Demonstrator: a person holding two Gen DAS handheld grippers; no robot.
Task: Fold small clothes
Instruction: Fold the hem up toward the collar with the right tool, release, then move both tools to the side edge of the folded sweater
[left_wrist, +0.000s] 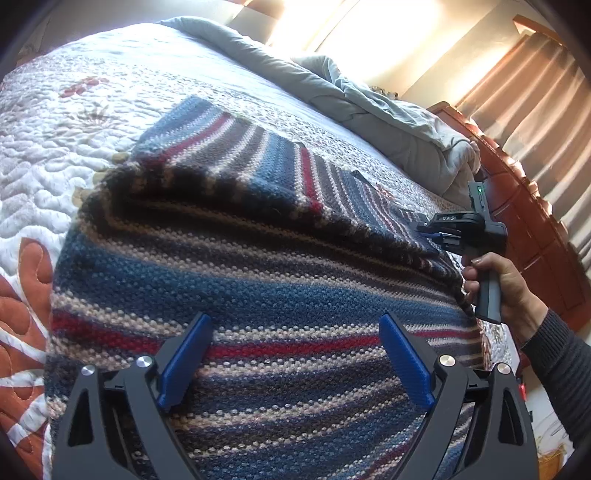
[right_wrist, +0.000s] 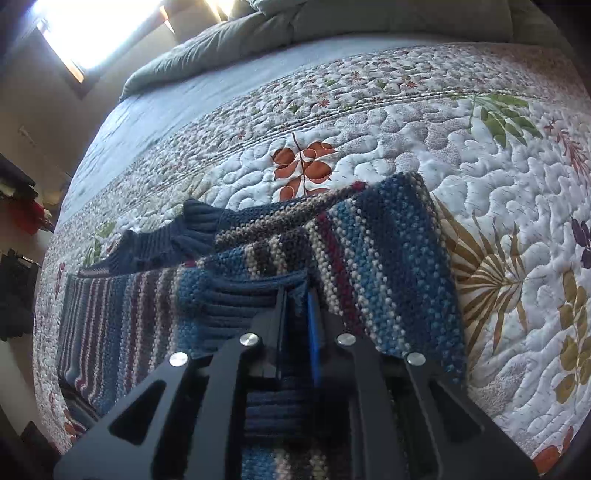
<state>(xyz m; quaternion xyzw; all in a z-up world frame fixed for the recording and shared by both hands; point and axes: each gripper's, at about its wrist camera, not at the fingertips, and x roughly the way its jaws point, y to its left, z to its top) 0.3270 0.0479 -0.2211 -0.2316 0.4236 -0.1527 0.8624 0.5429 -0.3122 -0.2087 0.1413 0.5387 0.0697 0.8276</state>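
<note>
A chunky knitted sweater (left_wrist: 258, 266), striped blue, cream and red, lies partly folded on the bed, filling the frame's centre. The right tongs (right_wrist: 297, 295) pinch its ribbed navy cuff (right_wrist: 240, 299); the left tongs (left_wrist: 295, 354) hover above it, spread wide. Beneath lies a puffy floral quilt (right_wrist: 461, 147).

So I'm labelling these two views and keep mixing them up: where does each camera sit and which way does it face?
Left wrist: sits on the left tool, looks down across the striped sweater toward the headboard; its open blue fingers and the person's right hand show.
Right wrist: sits on the right tool, looks steeply down at the sweater's ribbed edge, pinched there.
Shared: sweater, floral quilt, grey duvet.
</note>
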